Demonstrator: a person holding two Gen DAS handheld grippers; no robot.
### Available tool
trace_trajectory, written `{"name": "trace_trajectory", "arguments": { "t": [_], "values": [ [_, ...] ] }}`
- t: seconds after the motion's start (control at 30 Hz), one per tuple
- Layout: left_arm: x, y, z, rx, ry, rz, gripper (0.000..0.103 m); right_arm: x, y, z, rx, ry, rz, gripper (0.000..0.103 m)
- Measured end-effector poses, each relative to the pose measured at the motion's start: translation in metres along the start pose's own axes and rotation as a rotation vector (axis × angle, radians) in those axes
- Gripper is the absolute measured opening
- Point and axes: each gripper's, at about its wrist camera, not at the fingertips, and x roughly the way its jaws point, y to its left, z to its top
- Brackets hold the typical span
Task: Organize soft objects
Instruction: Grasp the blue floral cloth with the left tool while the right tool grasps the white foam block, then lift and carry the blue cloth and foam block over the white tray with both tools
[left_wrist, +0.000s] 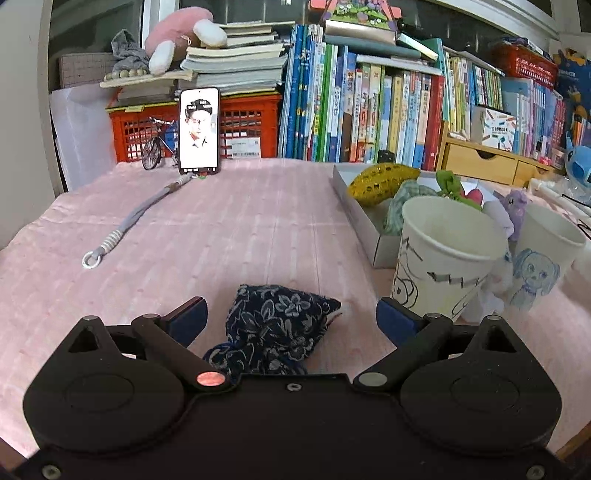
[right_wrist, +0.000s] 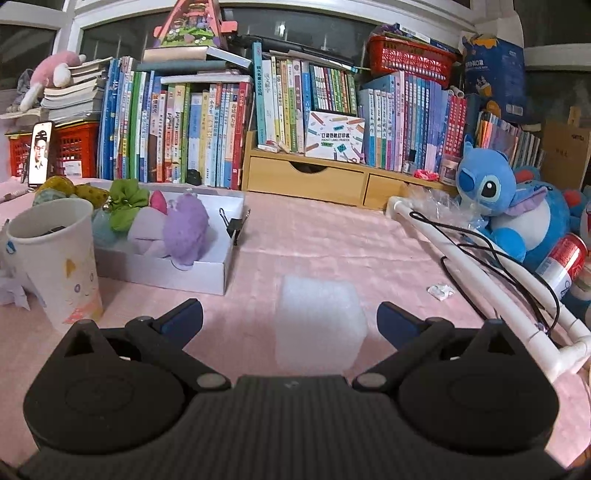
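Left wrist: left claw (left_wrist: 291, 317) spread wide around floral fabric pouch (left_wrist: 275, 328) on counter (left_wrist: 221, 229), pre-grasp. Right claw (right_wrist: 290, 319) released, straddling white foam block (right_wrist: 317, 325). Next: clench, carry to white box (right_wrist: 162, 267).

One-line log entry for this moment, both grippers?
left gripper: open, around floral cloth pouch | right gripper: open, around white foam block | white box: holds soft toys

Two wrist fisheyes, low over pink tablecloth (left_wrist: 258, 221), facing bookshelf (right_wrist: 207, 122). Left view nearer phone (left_wrist: 199, 129). Shared: white box (right_wrist: 162, 269), upper right and centre left.
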Motion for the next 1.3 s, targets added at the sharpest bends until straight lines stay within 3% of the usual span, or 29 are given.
{"name": "trace_trajectory", "arguments": {
  "t": [0.33, 0.57, 0.83, 0.97, 1.3],
  "values": [
    [0.010, 0.008, -0.004, -0.056, 0.061, -0.043, 0.083, 0.006, -0.010, -0.004, 0.064, 0.020, 0.010, 0.103],
    [0.011, 0.011, -0.003, -0.053, 0.058, 0.007, 0.052, 0.007, -0.013, -0.004, 0.077, 0.025, 0.012, 0.093],
    [0.011, 0.013, -0.002, -0.047, 0.062, 0.014, 0.045, 0.014, -0.014, -0.004, 0.091, 0.044, 0.002, 0.081],
    [0.011, 0.012, -0.001, -0.045, 0.062, 0.018, 0.043, 0.015, -0.014, -0.004, 0.094, 0.049, -0.018, 0.059],
    [0.006, 0.013, 0.019, -0.067, 0.033, -0.002, 0.041, 0.004, -0.018, 0.012, 0.122, -0.001, 0.004, 0.057]
  ]
}}
